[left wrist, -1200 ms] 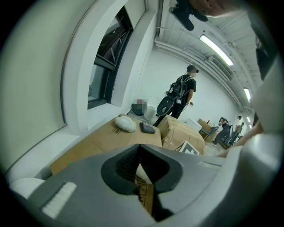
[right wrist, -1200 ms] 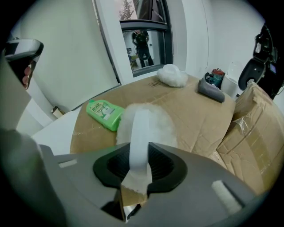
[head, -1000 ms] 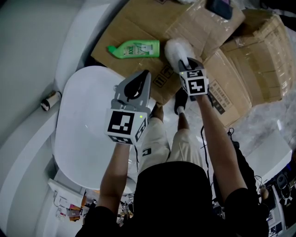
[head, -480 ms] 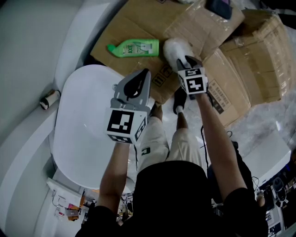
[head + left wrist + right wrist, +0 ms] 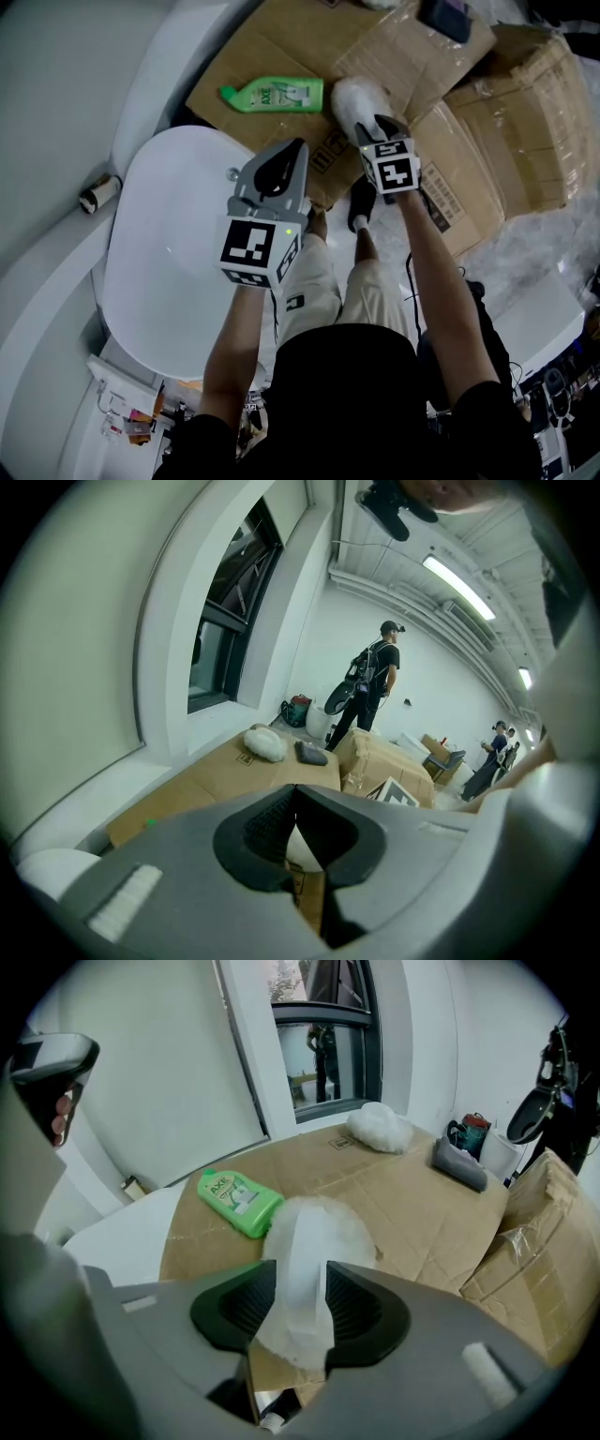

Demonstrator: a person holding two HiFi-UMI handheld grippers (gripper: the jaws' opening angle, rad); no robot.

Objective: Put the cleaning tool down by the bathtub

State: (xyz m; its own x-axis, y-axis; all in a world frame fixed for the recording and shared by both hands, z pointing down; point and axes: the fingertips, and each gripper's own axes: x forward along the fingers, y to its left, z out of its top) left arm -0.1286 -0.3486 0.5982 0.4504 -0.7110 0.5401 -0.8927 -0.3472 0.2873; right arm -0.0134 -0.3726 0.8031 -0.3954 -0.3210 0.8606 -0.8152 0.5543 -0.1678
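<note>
Cleaning tool point(image 5: 314, 1222) pointing lengthwise away from right gripper point(image 5: 300, 1277), jaws opening around it, left gripper point(image 5: 295, 794) jaws closed

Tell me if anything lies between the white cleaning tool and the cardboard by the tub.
Nothing visible does. The white cleaning tool sits between the opening right tongs, apparently already down on bare cardboard; the green bottle lies apart, to its left.

At upper centre, my right hand-held gripper point(image 5: 378, 127) is opening its jaws around the white fluffy cleaning tool point(image 5: 354, 98) lying on cardboard point(image 5: 281, 37), right of a green bottle point(image 5: 274, 95). The white bathtub point(image 5: 159, 281) fills the left.
</note>
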